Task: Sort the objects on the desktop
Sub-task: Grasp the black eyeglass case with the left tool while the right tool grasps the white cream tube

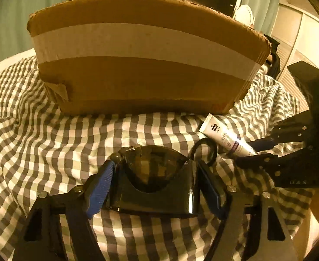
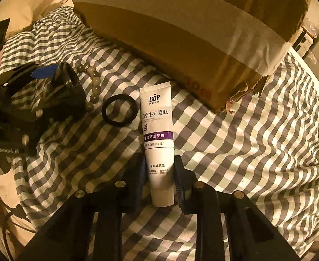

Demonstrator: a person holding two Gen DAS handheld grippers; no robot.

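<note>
My left gripper sat straddling the dark tinted goggles on the checked cloth, blue pads at either end of them, though I could not tell whether they pressed or merely bracketed. My right gripper was clamped on the cap end of the white toothpaste tube, which lay flat, its crimped end pointing at the taped cardboard box. A black ring lay just beside the tube, with a string of pale beads between ring and goggles.
</note>
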